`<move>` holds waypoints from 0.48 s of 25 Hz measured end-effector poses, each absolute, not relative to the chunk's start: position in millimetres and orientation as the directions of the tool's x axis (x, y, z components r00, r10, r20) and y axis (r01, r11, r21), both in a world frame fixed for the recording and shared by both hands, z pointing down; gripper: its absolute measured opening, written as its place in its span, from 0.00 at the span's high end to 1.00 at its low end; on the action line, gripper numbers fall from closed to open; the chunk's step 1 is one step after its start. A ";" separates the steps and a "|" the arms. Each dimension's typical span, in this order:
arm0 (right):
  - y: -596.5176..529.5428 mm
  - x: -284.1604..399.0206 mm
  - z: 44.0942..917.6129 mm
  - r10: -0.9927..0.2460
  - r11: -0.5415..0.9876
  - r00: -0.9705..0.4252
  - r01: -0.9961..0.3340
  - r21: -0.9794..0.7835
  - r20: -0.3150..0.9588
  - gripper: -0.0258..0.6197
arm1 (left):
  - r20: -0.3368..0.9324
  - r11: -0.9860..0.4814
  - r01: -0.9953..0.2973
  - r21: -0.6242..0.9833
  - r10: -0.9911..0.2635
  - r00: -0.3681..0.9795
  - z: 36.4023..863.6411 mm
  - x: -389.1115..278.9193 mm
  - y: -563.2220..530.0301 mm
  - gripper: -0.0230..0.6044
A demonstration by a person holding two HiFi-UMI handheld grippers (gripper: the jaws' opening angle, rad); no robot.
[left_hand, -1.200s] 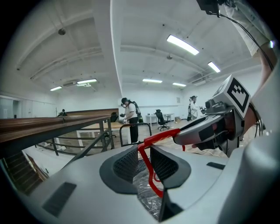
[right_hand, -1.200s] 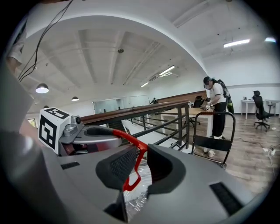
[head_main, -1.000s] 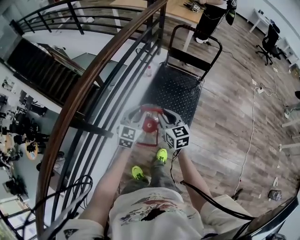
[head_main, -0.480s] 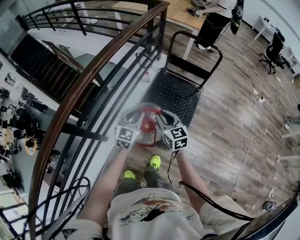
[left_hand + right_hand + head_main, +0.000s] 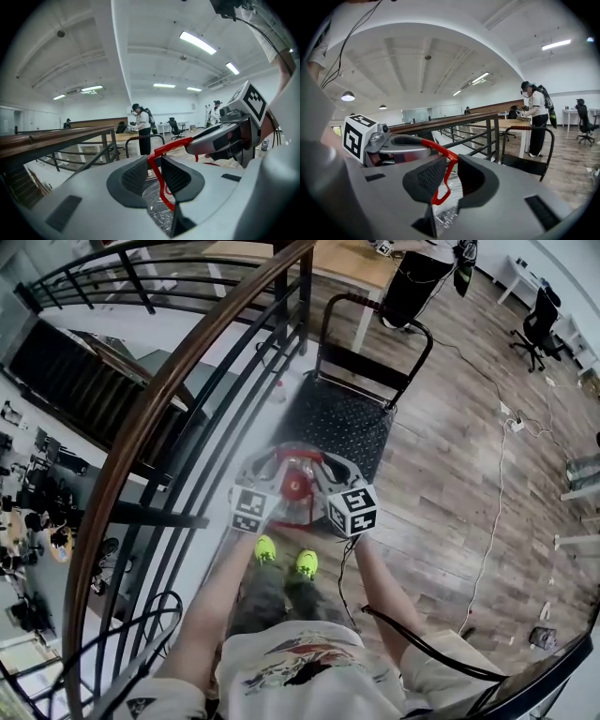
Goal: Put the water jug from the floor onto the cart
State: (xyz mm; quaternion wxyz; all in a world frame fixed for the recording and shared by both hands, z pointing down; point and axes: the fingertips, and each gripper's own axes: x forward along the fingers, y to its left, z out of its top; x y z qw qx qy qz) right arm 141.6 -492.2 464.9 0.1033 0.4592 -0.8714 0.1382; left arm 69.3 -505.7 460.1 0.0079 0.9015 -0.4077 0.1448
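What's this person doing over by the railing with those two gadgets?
A person holds a gripper in each hand. The left gripper and the right gripper are both clamped on the red plastic handle of a clear water jug. The jug hangs between them, ahead of the person's bright green shoes, at the near end of the black flat cart beside the wood-topped railing. It is not yet on the cart.

Wooden handrail (image 5: 155,399) left; office chair (image 5: 537,329), white cable (image 5: 494,521) right.
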 end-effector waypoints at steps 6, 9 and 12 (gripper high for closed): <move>-516.8 151.6 470.7 -0.795 0.490 -0.510 -0.859 -0.149 0.329 0.83 | 0.273 -0.714 -0.696 -0.076 -0.687 0.674 466.4 80.7 -534.1 0.82; -529.9 159.0 476.7 -0.806 0.452 -0.477 -0.878 -0.156 0.351 0.83 | 0.284 -0.745 -0.664 -0.059 -0.651 0.704 472.7 88.6 -550.3 0.82; -550.2 168.3 483.6 -0.818 0.412 -0.440 -0.898 -0.155 0.372 0.83 | 0.293 -0.773 -0.633 -0.048 -0.616 0.731 480.2 98.8 -574.3 0.82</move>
